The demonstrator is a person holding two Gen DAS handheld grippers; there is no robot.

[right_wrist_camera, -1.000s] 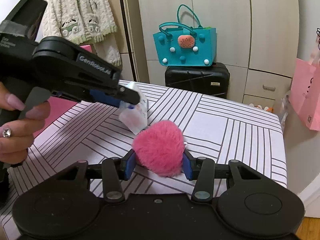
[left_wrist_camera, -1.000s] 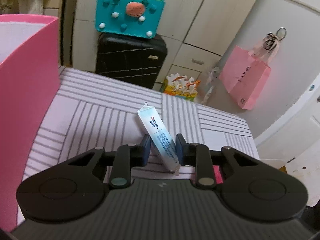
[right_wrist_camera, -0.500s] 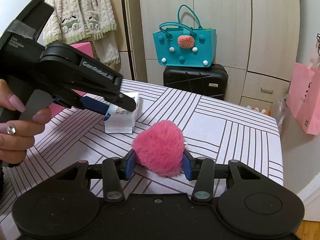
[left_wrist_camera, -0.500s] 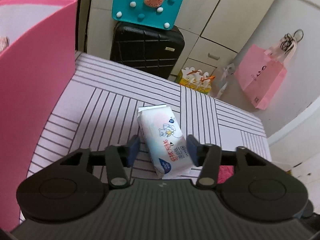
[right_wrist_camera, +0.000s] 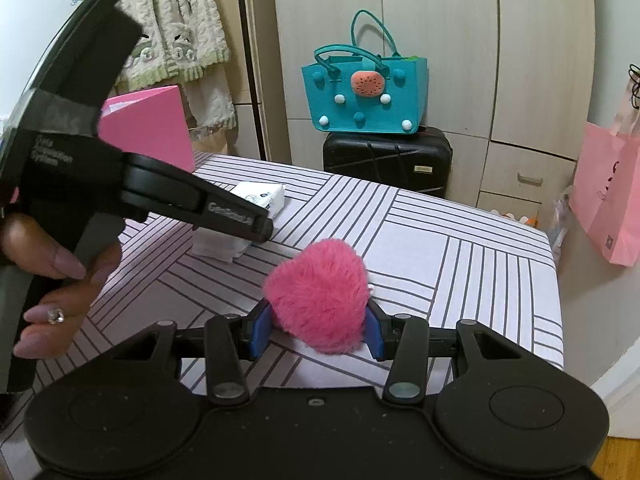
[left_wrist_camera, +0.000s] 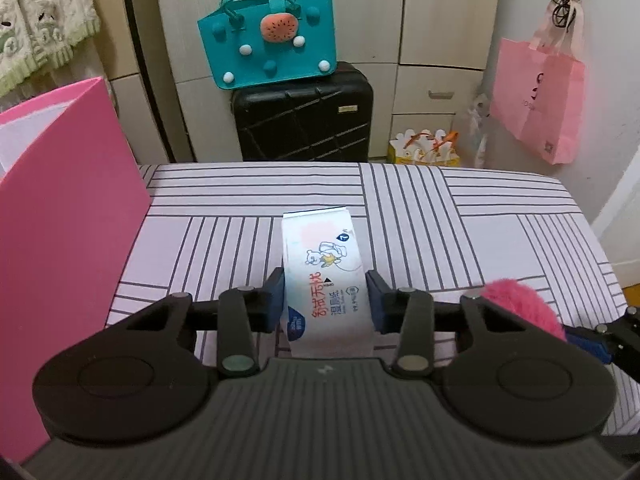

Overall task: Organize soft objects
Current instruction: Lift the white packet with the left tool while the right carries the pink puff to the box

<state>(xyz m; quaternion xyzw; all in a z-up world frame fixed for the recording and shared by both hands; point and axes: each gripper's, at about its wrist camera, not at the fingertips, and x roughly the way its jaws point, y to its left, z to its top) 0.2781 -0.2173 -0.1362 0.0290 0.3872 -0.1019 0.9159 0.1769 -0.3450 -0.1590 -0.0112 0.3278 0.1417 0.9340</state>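
Note:
A white wet-wipes pack (left_wrist_camera: 320, 248) lies flat on the striped table (left_wrist_camera: 480, 220), lengthwise between the jaws of my left gripper (left_wrist_camera: 326, 300). The jaws are closing and the blue pads touch the pack's two long sides. From the right wrist view the left gripper (right_wrist_camera: 260, 224) reaches in from the left, held by a hand, and covers most of the pack (right_wrist_camera: 260, 196). My right gripper (right_wrist_camera: 318, 330) is shut on a pink fluffy heart (right_wrist_camera: 320, 292) just above the cloth. That heart (left_wrist_camera: 520, 304) shows at the right edge of the left wrist view.
A tall pink box (left_wrist_camera: 60, 240) stands on the table's left side, open at the top. Behind the table are a black suitcase (left_wrist_camera: 304, 120) with a teal bag (left_wrist_camera: 276, 44) on it, cupboards, and a pink paper bag (left_wrist_camera: 536, 100) hanging on the right.
The wipes pack, held up on its thin edge a second ago, now lies flat on the table. The left gripper rolled level, let go, and has come in round the pack's width. The right gripper kept still.

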